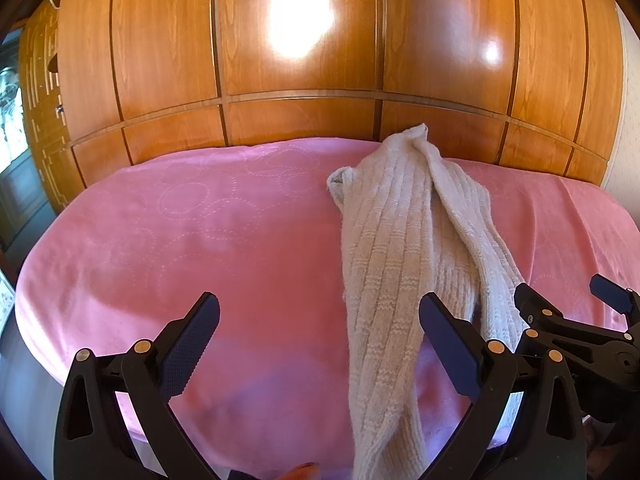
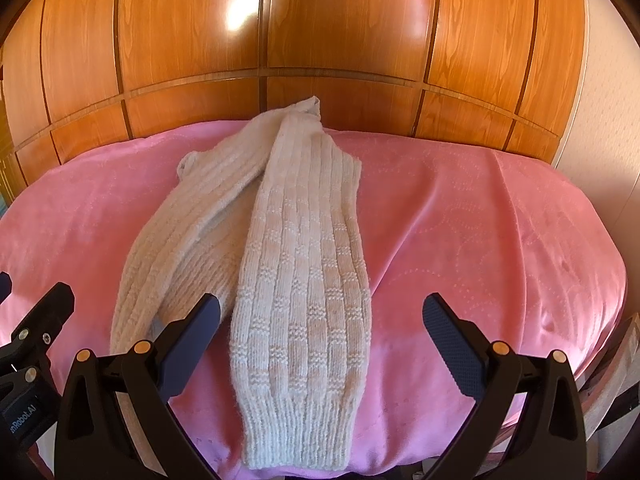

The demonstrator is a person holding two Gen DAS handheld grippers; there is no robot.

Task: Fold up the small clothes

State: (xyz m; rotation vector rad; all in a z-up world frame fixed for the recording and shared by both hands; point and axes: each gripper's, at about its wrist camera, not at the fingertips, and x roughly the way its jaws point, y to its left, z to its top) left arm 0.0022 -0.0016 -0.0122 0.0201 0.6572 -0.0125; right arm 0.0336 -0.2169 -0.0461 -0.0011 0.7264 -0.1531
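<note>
Two long cream knitted socks lie on a pink blanket [image 1: 180, 220], crossed at their far ends. In the right wrist view the right sock [image 2: 308, 280] lies straight with its cuff near me, and the left sock [image 2: 180, 248] angles away to the left. My right gripper [image 2: 320, 320] is open, just above the right sock's cuff end. In the left wrist view both socks [image 1: 400, 240] lie right of centre. My left gripper [image 1: 320, 320] is open and empty above the blanket, its right finger [image 1: 444, 332] over a sock. The right gripper [image 1: 572, 312] shows at the right edge.
The pink blanket [image 2: 480, 220] covers a rounded surface whose edges fall away at left, right and front. A glossy wooden wardrobe [image 1: 300, 40] stands right behind it. A white wall [image 2: 608, 100] is at the far right.
</note>
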